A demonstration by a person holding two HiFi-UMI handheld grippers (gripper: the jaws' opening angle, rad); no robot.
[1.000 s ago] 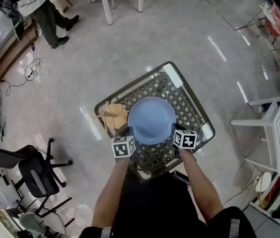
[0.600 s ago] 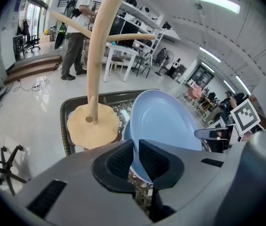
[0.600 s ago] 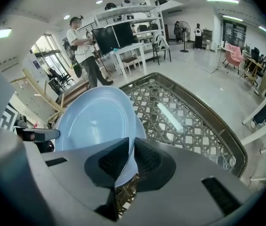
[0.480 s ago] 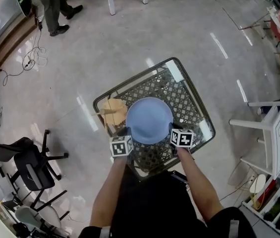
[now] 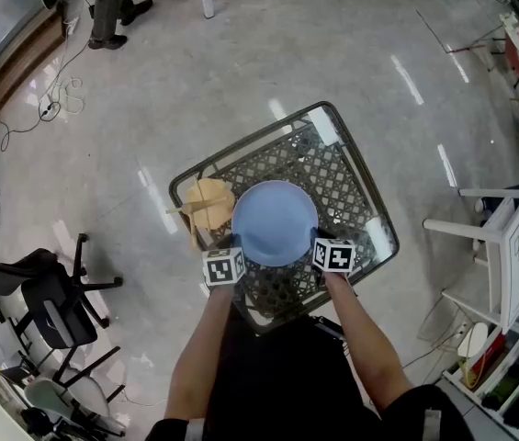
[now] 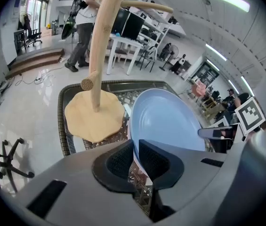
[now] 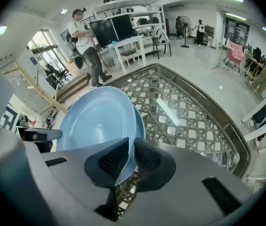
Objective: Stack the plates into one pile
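Observation:
A light blue plate is over the middle of a dark lattice table, held from both sides. My left gripper is shut on its near left rim. My right gripper is shut on its near right rim. In the left gripper view the pads pinch the plate edge-on. In the right gripper view the jaws clamp the plate the same way, and a second blue rim shows just behind it. Whether the plate rests on the table or hangs above it I cannot tell.
A wooden stand with a round tan base sits on the table's left part, close to the plate. A black office chair is at the left, a white side table at the right. A person's legs show far off.
Both grippers and the plate keep their place over the table. The standing person at the upper left has walked further away, now mostly out of view.

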